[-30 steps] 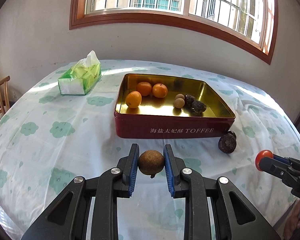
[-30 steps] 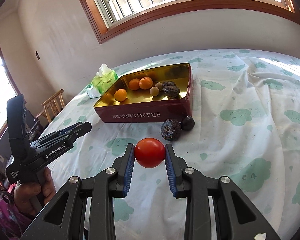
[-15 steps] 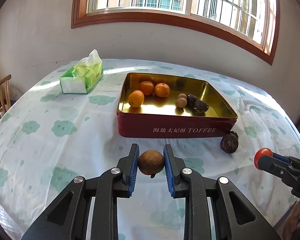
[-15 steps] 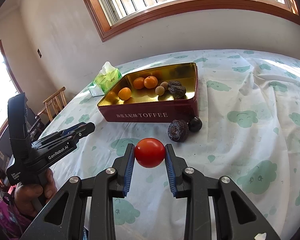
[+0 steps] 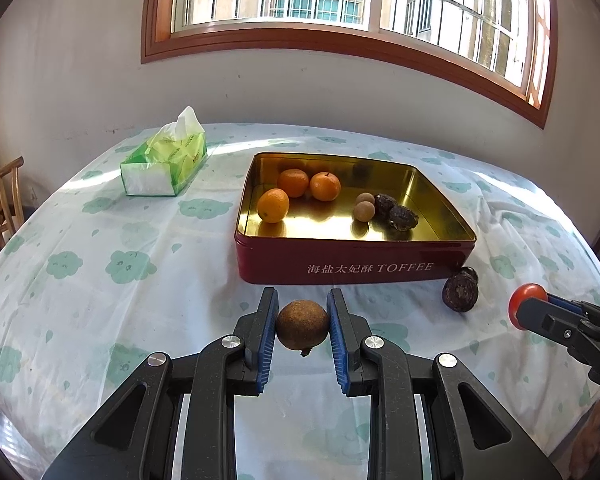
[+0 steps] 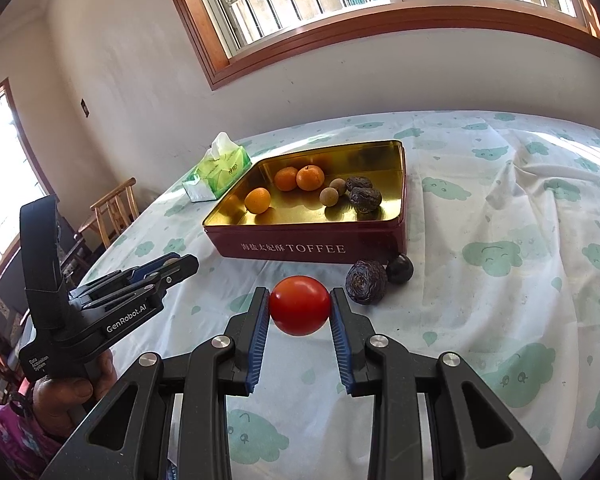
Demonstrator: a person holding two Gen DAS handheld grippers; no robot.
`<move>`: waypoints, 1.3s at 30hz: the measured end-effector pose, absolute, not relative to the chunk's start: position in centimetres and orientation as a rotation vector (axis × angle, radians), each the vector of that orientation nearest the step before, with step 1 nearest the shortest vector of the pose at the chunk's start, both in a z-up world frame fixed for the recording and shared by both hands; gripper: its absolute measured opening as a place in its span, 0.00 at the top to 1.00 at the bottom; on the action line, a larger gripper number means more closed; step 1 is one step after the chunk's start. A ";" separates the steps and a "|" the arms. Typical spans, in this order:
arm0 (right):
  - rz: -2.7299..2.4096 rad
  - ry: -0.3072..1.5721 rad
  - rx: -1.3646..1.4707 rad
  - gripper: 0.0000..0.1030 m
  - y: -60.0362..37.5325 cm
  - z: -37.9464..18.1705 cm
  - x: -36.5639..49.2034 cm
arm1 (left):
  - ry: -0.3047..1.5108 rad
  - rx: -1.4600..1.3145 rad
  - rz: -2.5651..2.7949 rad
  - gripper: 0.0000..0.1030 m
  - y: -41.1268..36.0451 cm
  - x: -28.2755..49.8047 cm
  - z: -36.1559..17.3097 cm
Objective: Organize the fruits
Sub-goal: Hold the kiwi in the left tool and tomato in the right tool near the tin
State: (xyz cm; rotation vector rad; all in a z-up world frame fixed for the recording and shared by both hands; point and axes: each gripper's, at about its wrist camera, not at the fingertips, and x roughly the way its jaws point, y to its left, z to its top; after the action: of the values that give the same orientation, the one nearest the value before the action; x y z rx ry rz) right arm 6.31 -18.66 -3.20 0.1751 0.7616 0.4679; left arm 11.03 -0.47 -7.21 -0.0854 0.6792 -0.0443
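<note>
My left gripper (image 5: 302, 322) is shut on a round brown fruit (image 5: 301, 323), held above the tablecloth just in front of the red toffee tin (image 5: 352, 268). My right gripper (image 6: 299, 306) is shut on a red tomato (image 6: 299, 305), also raised short of the tin (image 6: 300, 246). The tin's gold inside holds three oranges (image 5: 325, 186), two small tan fruits (image 5: 364, 211) and two dark wrinkled fruits (image 5: 403, 217). A dark wrinkled fruit (image 6: 366, 282) and a smaller dark one (image 6: 400, 268) lie on the cloth by the tin's near right corner.
A green tissue pack (image 5: 165, 158) sits on the cloth to the far left of the tin. A wooden chair (image 6: 112, 210) stands by the table's left edge. The white cloth with green clouds (image 6: 500, 260) is rumpled to the right of the tin.
Both views have shifted slightly, so the tin and loose dark fruits sit a little further right in the frames. Each gripper keeps its fruit.
</note>
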 end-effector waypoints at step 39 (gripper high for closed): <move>0.501 0.755 0.162 0.73 -17.2 -2.7 7.7 | 0.676 -0.072 -0.043 0.75 -0.7 11.8 -6.7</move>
State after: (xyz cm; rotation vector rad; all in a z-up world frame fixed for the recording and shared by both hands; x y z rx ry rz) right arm 7.67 -17.18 -2.72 0.1620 0.7548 0.5007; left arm 11.80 -0.65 -6.69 -0.0721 0.6764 -0.0433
